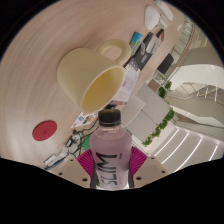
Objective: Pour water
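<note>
gripper view: claw (109,165) clamped on capped plastic bottle (109,155), smooth cream mug (88,78) beyond.

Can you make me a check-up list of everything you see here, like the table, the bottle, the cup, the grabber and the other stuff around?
Surface: a pale round table, seen tilted.
Job's things: a capped water bottle with a pink label stands between the fingers; a cream mug lies beyond it, its open mouth turned toward the bottle.
Clutter: a small red round thing on the table; some small mixed items past the mug, too small to tell.
Gripper: the gripper is shut on the water bottle, with its pink pads pressed against both sides.
Cables: nothing seen.
Surroundings: green plants and a bright white room behind.
</note>
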`<move>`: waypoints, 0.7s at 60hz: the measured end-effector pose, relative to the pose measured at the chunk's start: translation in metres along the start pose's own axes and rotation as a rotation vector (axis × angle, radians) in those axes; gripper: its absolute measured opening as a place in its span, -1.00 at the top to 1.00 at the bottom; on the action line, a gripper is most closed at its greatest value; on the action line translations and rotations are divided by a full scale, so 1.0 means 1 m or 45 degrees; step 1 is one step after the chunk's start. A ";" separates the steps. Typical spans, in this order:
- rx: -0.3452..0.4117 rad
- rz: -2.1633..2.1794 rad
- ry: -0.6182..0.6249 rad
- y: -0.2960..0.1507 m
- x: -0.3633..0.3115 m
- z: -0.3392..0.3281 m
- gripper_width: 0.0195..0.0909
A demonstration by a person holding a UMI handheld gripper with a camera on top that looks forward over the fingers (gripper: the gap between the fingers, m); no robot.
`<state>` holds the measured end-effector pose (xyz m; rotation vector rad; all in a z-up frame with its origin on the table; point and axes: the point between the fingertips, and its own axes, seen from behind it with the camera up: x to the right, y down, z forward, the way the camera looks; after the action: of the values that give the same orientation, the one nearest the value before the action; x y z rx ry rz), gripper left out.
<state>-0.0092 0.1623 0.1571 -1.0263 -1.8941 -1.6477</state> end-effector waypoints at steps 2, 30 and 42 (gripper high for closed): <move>-0.008 -0.033 -0.003 -0.006 0.001 0.008 0.36; 0.001 1.158 0.206 0.047 0.067 0.015 0.35; 0.232 2.360 0.335 0.096 0.053 -0.004 0.19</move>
<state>0.0296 0.1738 0.2593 -1.5064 -0.2894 -0.3748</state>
